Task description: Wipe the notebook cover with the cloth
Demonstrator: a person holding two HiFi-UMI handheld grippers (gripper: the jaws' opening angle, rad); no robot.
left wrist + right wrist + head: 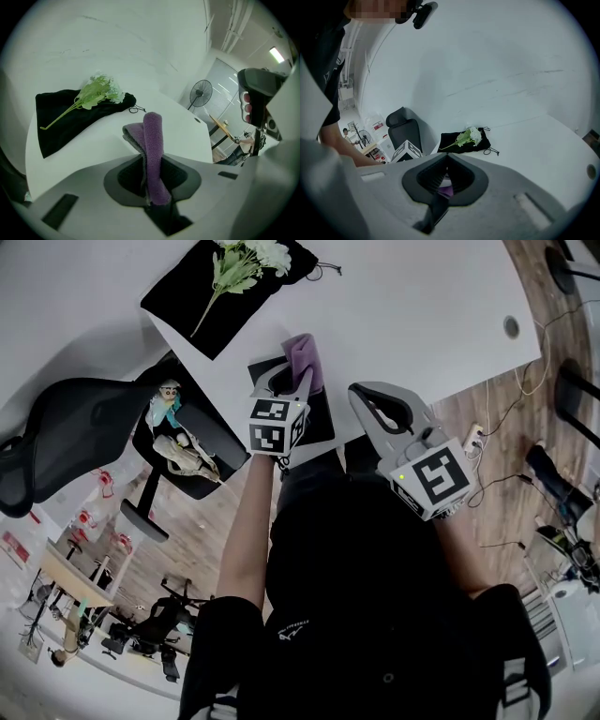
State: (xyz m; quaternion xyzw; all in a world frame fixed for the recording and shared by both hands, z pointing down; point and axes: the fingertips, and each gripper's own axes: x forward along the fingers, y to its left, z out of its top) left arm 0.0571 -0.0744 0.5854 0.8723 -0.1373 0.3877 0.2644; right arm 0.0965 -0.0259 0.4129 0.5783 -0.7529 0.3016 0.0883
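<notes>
The wiping step is at hand. The left gripper [289, 382] is clamped on the folded purple fleece cloth [152, 140], held over the flat black notebook [321, 418], which lies at the near edge of the white table [412, 315]. The right gripper [375, 409] hovers just beside it, jaws closed on nothing. The cloth's long axis runs along the jaws, its free end pointing away from the person. Next, the fold probably needs pressing flat onto the cover (contact isn't clear yet) before sweeping across.
</notes>
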